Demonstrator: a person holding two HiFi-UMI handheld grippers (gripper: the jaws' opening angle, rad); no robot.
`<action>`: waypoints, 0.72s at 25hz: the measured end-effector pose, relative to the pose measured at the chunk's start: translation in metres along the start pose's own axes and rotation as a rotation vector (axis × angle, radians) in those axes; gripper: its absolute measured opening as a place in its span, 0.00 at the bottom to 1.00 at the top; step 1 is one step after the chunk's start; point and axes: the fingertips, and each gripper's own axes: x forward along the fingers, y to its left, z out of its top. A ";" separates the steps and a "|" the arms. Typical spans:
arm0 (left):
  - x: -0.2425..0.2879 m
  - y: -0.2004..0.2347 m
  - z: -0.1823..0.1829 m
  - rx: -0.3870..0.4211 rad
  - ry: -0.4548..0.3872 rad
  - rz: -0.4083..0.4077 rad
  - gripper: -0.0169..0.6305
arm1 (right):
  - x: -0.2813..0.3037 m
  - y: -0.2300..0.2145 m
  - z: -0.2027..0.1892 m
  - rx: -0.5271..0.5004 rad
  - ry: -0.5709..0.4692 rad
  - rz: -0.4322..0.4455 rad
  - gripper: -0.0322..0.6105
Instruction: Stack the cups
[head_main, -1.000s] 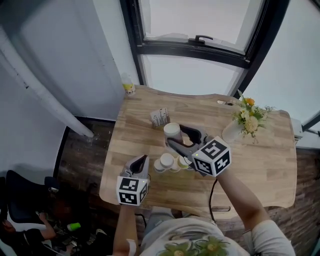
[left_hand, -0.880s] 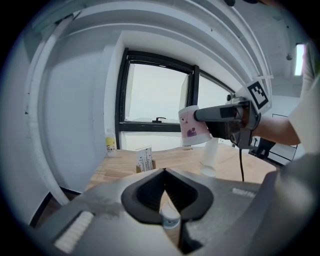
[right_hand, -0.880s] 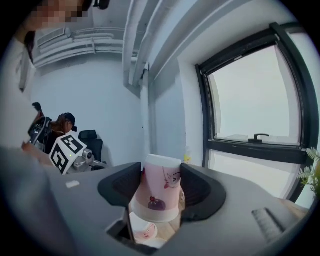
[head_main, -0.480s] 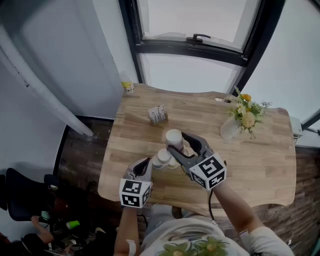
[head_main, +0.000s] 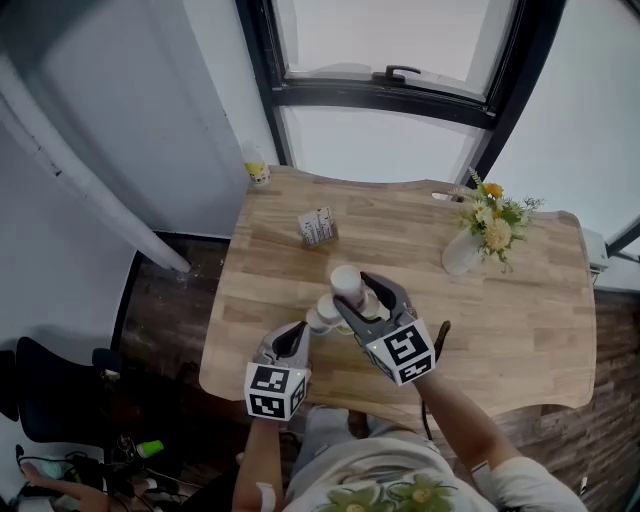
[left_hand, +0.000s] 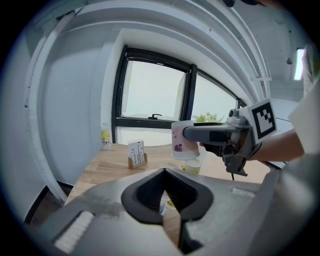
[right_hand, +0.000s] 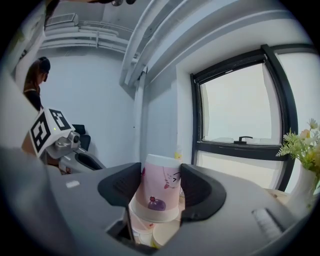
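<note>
From the head view, my right hand-held gripper (head_main: 358, 292) reached over the middle of the wooden counter (head_main: 500, 330) with its jaws standing wide, clamped on either side of a pink cup (head_main: 346, 279). The right gripper view confirmed the grip. The pink cup sat between the two dark pads, upside-down, with its narrow base on top and its wider white rim below. Directly beneath that rim stood the other cups on the counter (head_main: 320, 319), clustered close together at the near side of the counter's middle. I could not tell whether the held cup's rim was touching the one under it or hanging just above.

My left hand-held gripper (head_main: 293, 335) was at the near left of that cluster, with its tips pointing toward the cups and stopping just short of them. In the left gripper view its jaws were pressed together with nothing between them. Past them I saw the right hand-held gripper holding the pink cup over a cup with yellow print.

Farther off, a small card holder (head_main: 318, 227) stood left of centre. A vase of flowers (head_main: 462, 255) was at the far right, and a small bottle (head_main: 257, 172) sat at the far left corner below the window (head_main: 400, 60).
</note>
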 end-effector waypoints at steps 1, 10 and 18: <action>-0.001 0.000 -0.001 0.000 0.001 0.000 0.04 | 0.001 0.000 -0.002 -0.006 -0.001 -0.007 0.45; -0.007 0.002 -0.009 -0.016 0.007 0.016 0.04 | 0.011 0.000 -0.014 -0.026 -0.005 -0.036 0.45; -0.011 0.002 -0.014 -0.025 0.012 0.029 0.04 | 0.010 0.000 -0.030 -0.047 0.024 -0.065 0.44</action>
